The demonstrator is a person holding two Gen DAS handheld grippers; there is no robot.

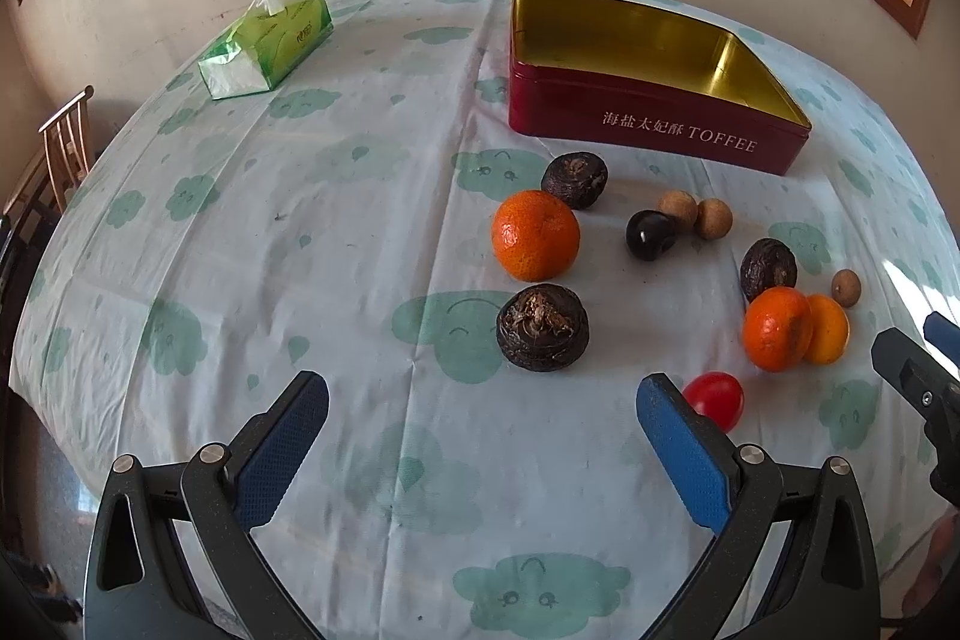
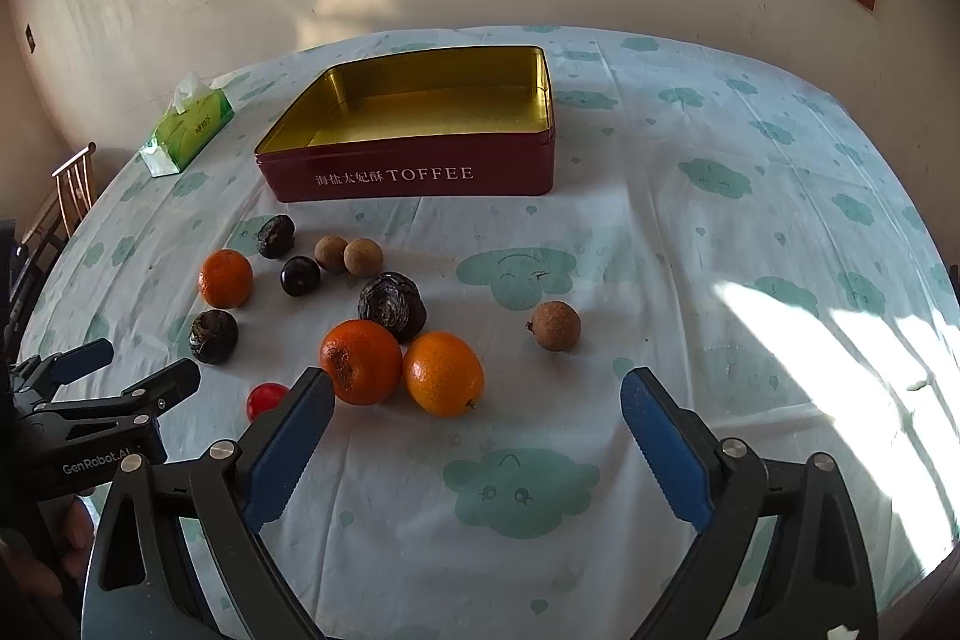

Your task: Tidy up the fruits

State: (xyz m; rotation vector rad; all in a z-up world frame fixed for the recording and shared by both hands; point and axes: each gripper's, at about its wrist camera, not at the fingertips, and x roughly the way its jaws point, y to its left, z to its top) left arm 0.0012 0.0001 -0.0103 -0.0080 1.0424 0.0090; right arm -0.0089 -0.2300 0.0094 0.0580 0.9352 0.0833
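Note:
A red toffee tin point(image 1: 654, 124) point(image 2: 414, 175) stands open and empty at the back of the table. In front of it lie loose fruits: oranges point(image 1: 535, 234) point(image 2: 360, 361), dark wrinkled fruits point(image 1: 542, 327) point(image 2: 392, 306), a dark plum point(image 1: 651, 235) point(image 2: 300, 275), small brown longans point(image 1: 714, 218) point(image 2: 555, 325) and a red cherry tomato point(image 1: 717, 400) point(image 2: 265, 398). My left gripper point(image 1: 483, 400) is open and empty, low over the cloth in front of the fruits. My right gripper point(image 2: 477, 400) is open and empty, just in front of two oranges.
A green tissue pack point(image 1: 267, 43) point(image 2: 189, 127) lies at the back left. A cloud-print cloth point(image 1: 312, 220) covers the table. A wooden chair point(image 1: 66, 142) stands off the left edge. The wall and window are behind the table.

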